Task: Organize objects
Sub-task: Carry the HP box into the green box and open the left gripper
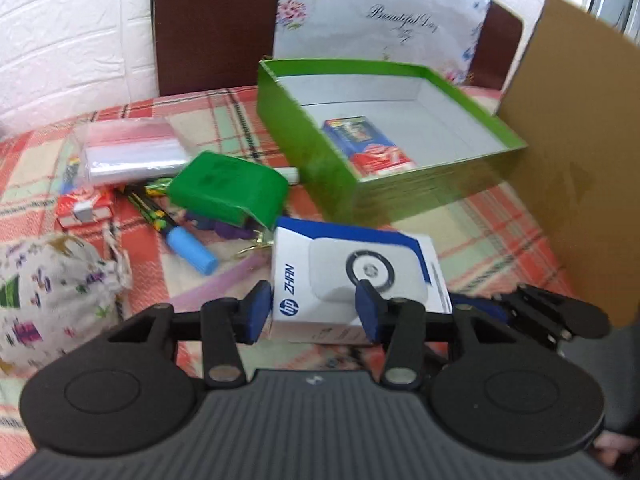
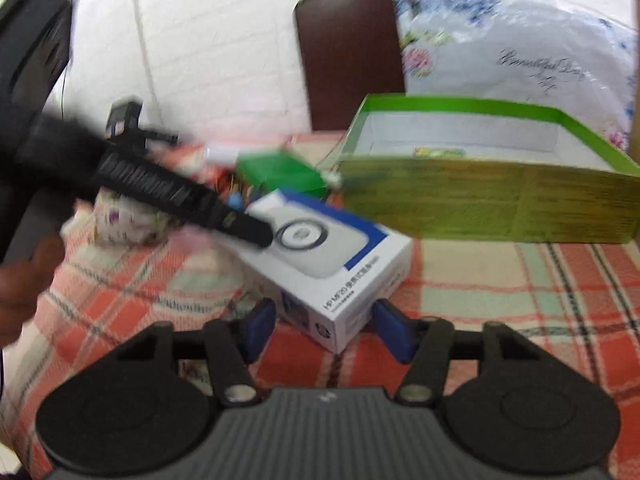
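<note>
A white and blue HP box [image 1: 360, 264] lies on the plaid tablecloth, in front of an open green box [image 1: 304, 148]. My left gripper [image 1: 314, 308] straddles its near left corner, one blue pad against the side face and the other against the near end. It is shut on that corner. In the right wrist view the HP box [image 2: 320, 264] has its near corner between the pads of my right gripper [image 2: 326, 328]. A little cloth shows beside the left pad, so it stands open. One finger [image 2: 256, 234] of the left gripper crosses the box top there. The green box [image 2: 480, 208] holds a red and blue packet [image 1: 368, 148].
Left of the HP box is a clutter: a green pouch [image 1: 228, 188], a blue-capped marker [image 1: 192, 252], a clear zip bag [image 1: 132, 152], a small red pack [image 1: 84, 208], a patterned cloth bag [image 1: 52, 292]. A cardboard sheet [image 1: 572, 160] stands at the right; a dark chair [image 1: 212, 20] behind.
</note>
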{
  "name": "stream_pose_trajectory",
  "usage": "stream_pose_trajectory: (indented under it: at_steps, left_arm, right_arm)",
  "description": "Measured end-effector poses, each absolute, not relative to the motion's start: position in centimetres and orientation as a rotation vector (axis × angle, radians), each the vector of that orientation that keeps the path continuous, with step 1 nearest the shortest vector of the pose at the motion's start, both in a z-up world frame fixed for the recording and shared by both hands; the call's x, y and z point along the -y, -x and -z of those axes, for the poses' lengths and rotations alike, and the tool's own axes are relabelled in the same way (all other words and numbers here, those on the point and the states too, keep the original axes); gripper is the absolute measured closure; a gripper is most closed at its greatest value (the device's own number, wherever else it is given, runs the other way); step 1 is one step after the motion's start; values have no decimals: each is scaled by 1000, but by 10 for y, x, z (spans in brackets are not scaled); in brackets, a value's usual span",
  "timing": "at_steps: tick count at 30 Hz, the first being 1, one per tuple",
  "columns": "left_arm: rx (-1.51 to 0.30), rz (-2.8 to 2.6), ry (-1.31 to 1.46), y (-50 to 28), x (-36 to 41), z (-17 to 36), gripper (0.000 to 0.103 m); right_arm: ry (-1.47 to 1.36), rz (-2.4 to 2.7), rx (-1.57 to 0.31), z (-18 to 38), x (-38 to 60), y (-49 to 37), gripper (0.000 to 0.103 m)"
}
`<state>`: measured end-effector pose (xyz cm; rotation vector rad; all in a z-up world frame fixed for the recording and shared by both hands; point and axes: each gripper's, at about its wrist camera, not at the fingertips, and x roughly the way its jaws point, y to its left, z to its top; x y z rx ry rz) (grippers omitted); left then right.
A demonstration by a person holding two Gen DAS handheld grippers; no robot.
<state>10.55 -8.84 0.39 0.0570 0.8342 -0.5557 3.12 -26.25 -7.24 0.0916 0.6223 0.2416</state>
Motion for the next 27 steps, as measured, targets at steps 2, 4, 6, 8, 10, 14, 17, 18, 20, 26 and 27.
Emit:
stream_pose_trajectory:
  at_steps: [2,4,6,8,10,14,17,18,20,26,27]
  left_arm:
    - [-813,577,-38,-103,91,-15,55]
    - [-784,583,-21,-101,96,-29,55]
    - [-727,599,-27,-99,104,-46,54]
    - [-683,626,-27,-104,115,-59,54]
    - [-644,643,-59,-113,132,-67,54]
    - [-584,634,-118,-137,174,-69,54]
    - [-575,639,-152,-161,203,-63,51]
    - [-602,617,-156,-170,212,-58,51]
    - [-653,566,-169,-180,221,-47,51]
    - [-697,565,-136,-159,195,-30,51]
    - [-696,565,-133,-153,189,-28,51]
  right_arm:
    - [-106,-237,-557,66,273,-23,48]
    - [-105,-225,-490,57,280,-14,48]
    - [-90,-207,-417,45,285,-6,48]
    - [-70,-182,-368,35,290,-8,48]
    - [-56,-152,-341,29,298,-16,48]
    - [-66,-78,-287,21,318,-43,47]
    - [-71,-3,-265,22,333,-69,41]
    - [-47,45,-265,25,334,-80,34]
    - [-34,161,-306,31,343,-99,34]
    - [-146,144,-330,41,354,-75,33]
    - [-159,132,-341,45,351,-69,33]
